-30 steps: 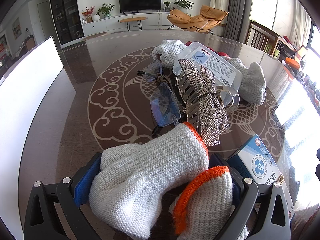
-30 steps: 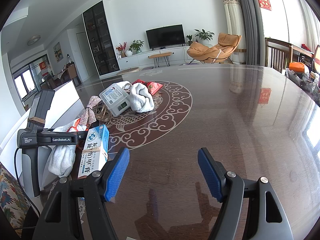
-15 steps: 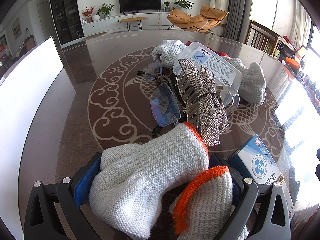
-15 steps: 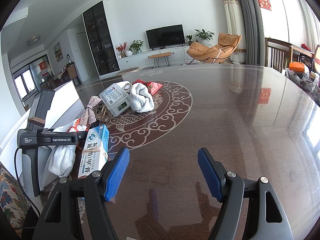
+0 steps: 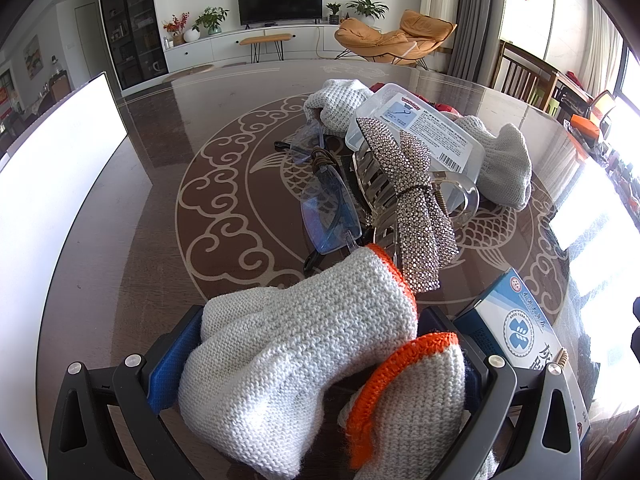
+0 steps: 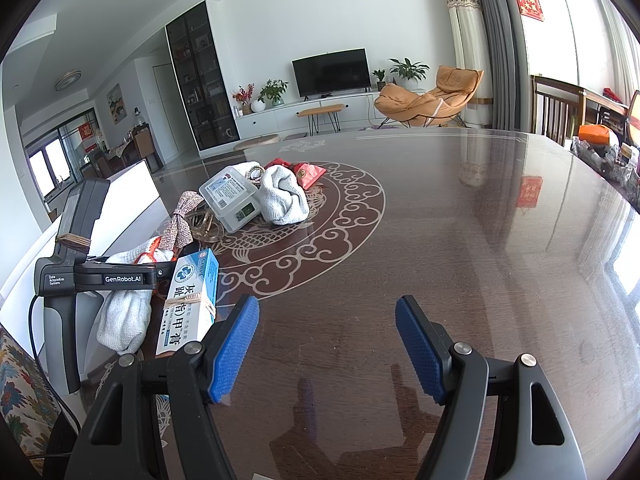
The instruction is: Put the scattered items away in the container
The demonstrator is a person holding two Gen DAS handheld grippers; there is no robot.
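Note:
A pair of white knit gloves with orange cuffs (image 5: 304, 356) fills the space between my left gripper's (image 5: 312, 332) blue pads, and the gripper is shut on them. In the right wrist view these gloves (image 6: 124, 316) hang from it at the table's left edge. Just beyond lie a rhinestone bow hair claw (image 5: 416, 204), blue-lens glasses (image 5: 328, 208), a clear plastic box (image 5: 416, 132) and more white gloves (image 5: 504, 160). A blue and white ointment box (image 6: 192, 300) lies right of the left gripper. My right gripper (image 6: 327, 308) stands open over bare table, holding nothing.
A bright white container wall (image 5: 48, 200) rises along the table's left side. A red pouch (image 6: 306, 170) lies behind the pile. The dark patterned table (image 6: 460, 240) stretches right to a cluttered far edge (image 6: 612, 152). Wooden chairs (image 6: 556, 108) stand beyond.

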